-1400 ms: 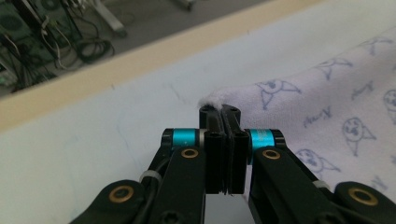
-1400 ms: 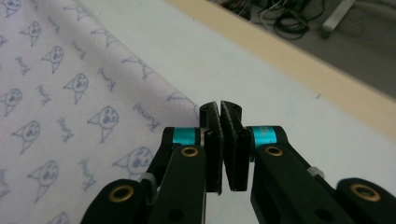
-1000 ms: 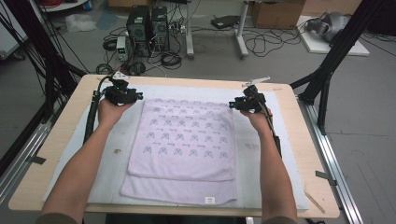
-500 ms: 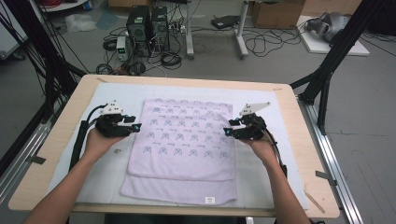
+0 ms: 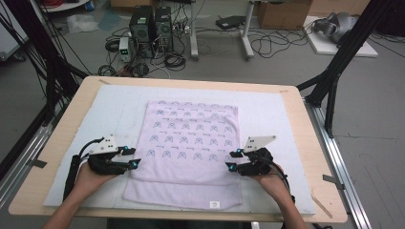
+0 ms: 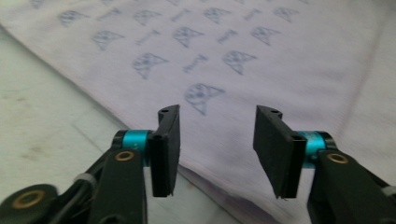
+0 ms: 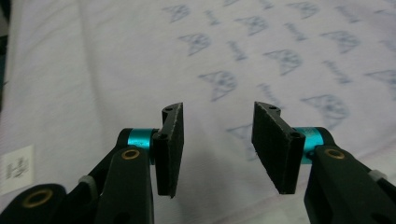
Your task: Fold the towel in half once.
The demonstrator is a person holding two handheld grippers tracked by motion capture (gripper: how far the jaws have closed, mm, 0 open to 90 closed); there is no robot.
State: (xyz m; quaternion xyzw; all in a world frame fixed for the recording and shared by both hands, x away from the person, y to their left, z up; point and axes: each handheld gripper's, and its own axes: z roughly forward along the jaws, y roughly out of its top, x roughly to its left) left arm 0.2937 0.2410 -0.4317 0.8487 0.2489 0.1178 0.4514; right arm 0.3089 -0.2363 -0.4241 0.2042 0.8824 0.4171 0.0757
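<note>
A lilac towel (image 5: 191, 143) with a blue printed pattern lies flat on the white mat (image 5: 110, 109), its upper layer folded short of the front hem. My left gripper (image 5: 131, 156) sits low at the towel's left edge near the front. It is open, and its jaws have just been closing with nothing between them. In the left gripper view the gripper (image 6: 217, 140) hovers over the towel's edge (image 6: 233, 60). My right gripper (image 5: 231, 160) is at the right edge, also open, its jaws just closing on nothing. In the right gripper view it (image 7: 217, 140) points across the towel (image 7: 280, 56).
The wooden table (image 5: 315, 143) carries the mat. A small white label (image 5: 215, 204) marks the towel's front hem, also seen in the right gripper view (image 7: 16, 168). Computer towers (image 5: 153, 26), cables and black frame struts (image 5: 344, 62) stand on the floor beyond.
Both hands have come from the towel's far corners down along its side edges to the near part. The towel itself lies as before.
</note>
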